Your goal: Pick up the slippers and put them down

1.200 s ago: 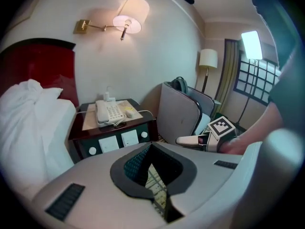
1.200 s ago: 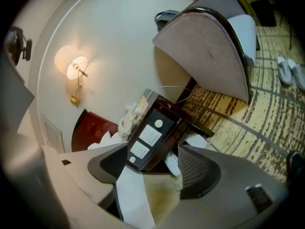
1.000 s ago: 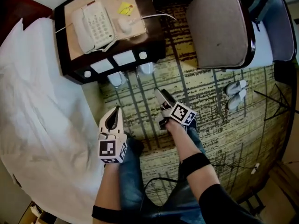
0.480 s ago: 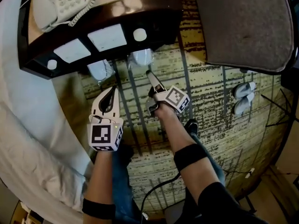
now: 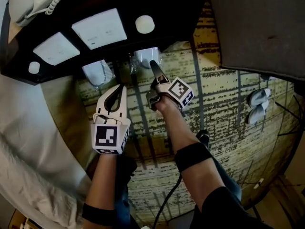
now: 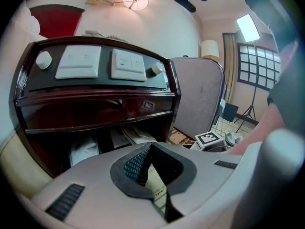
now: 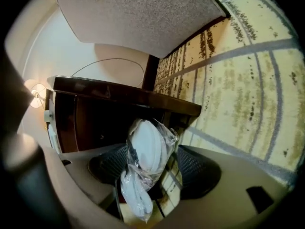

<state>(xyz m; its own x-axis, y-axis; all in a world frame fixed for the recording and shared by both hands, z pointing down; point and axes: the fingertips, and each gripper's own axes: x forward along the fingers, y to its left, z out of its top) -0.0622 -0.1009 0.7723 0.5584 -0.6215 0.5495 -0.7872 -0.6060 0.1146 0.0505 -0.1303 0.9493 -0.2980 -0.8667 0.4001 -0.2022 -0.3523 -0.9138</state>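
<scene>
- Plastic-bagged slippers, frame centre below the nightstand, stand between the wide jaws of the right gripper, ungripped.
- The left gripper is closed, empty.
- Risk: the slick bag may slide out on closing and drop.

glossy dark-wood nightstand, slippers in crinkly clear plastic — matt carpet

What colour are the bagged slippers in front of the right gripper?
The slippers are white, inside a clear plastic bag. The right gripper view shows them best.

Bagged slippers lie under the nightstand, bed left, chair right.
</scene>
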